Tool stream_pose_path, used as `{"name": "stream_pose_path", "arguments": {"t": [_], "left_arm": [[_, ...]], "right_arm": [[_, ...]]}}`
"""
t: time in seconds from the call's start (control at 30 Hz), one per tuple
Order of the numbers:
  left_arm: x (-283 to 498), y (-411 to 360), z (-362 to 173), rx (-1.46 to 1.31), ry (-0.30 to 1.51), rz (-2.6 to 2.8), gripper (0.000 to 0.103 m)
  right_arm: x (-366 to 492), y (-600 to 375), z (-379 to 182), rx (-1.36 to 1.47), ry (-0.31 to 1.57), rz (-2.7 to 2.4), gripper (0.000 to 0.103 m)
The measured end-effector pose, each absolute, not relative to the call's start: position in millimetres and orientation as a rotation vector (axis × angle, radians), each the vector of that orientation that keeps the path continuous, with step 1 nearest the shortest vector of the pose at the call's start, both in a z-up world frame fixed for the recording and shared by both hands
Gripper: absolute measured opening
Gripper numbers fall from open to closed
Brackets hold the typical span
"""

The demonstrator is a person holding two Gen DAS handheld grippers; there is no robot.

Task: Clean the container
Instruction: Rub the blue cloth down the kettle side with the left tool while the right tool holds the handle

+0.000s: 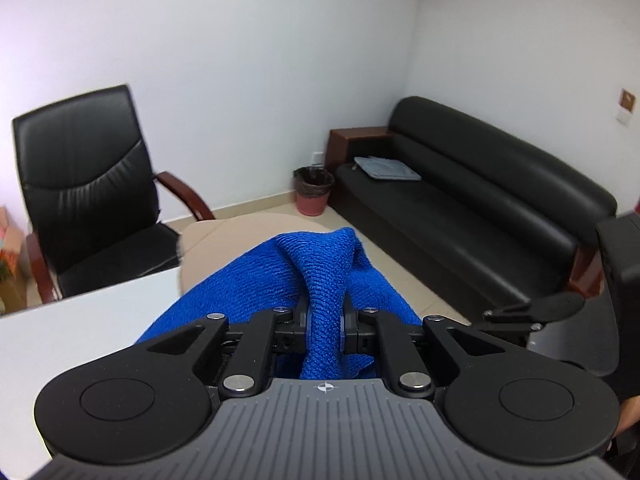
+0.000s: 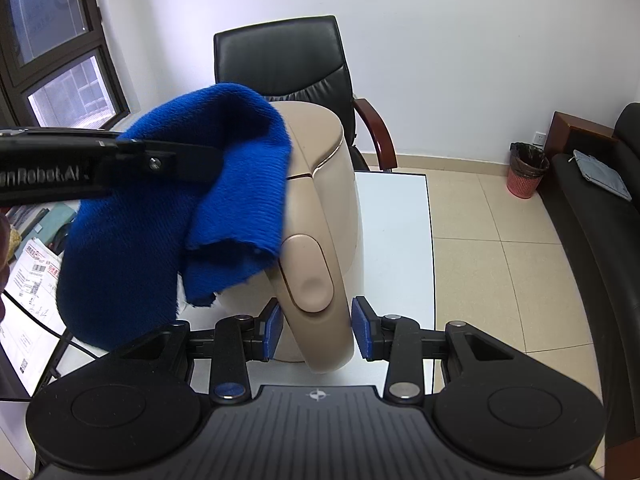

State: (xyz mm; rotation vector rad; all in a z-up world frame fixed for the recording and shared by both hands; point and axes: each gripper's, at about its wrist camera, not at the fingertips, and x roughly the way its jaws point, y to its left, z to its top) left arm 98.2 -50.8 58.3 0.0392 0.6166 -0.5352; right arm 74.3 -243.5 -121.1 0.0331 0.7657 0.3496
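A beige lidded container with a handle (image 2: 320,208) stands on the white table (image 2: 396,224). My left gripper (image 1: 325,320) is shut on a blue cloth (image 1: 320,276). In the right wrist view the left gripper (image 2: 180,160) comes in from the left and presses the blue cloth (image 2: 192,192) on the container's top and left side. My right gripper (image 2: 316,328) sits around the lower end of the container's handle (image 2: 308,276). Its blue pads (image 2: 272,330) stand a little apart from the handle on both sides. The container's beige top (image 1: 240,228) shows beyond the cloth.
A black office chair (image 2: 288,60) stands behind the table. A black sofa (image 1: 472,200) with a grey bag (image 1: 388,168) lines the right wall. A red waste bin (image 2: 526,170) stands in the corner. Papers (image 2: 32,276) lie at the left.
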Motion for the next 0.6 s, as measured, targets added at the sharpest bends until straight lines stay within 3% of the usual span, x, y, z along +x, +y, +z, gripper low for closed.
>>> {"name": "stream_pose_path", "arguments": {"t": [0.6], "left_arm": [[121,-57,65,0.042,0.647,-0.633,0.011]], "right_arm": [[77,-243,-121,0.04,0.765,0.35,0.039]]}}
